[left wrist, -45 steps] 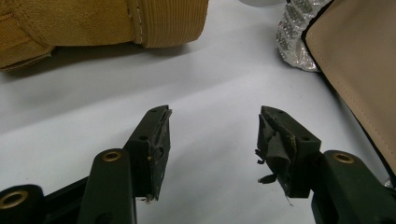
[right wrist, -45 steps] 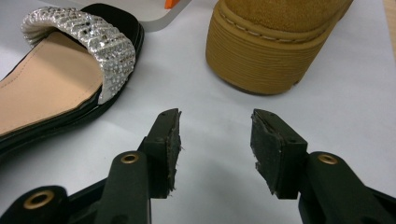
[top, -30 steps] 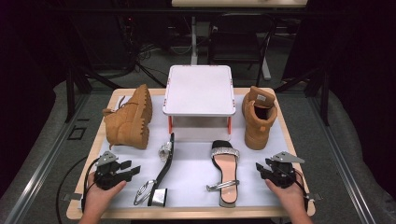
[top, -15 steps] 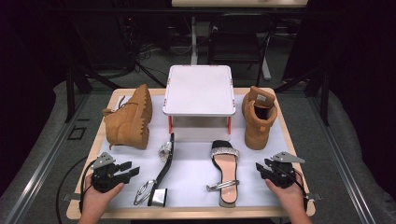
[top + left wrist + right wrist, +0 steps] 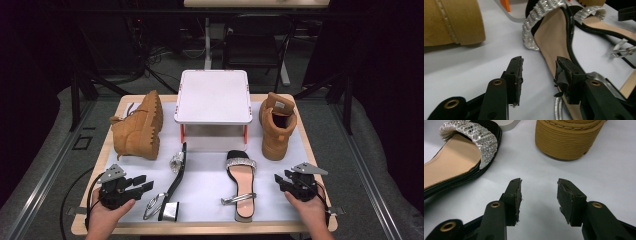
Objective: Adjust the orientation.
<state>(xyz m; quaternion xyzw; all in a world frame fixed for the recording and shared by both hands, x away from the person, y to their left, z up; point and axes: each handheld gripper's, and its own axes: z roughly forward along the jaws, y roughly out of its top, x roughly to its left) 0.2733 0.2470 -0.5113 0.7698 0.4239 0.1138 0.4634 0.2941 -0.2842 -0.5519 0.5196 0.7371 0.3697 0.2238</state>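
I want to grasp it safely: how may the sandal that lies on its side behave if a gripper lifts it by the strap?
The sandal on its side looks thin and flat, so probably light. Its loose silver strap would likely flop and let the sole swing.

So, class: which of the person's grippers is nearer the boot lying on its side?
Left. The left gripper sits just in front of the tipped boot; the right gripper is across the table, beyond both sandals.
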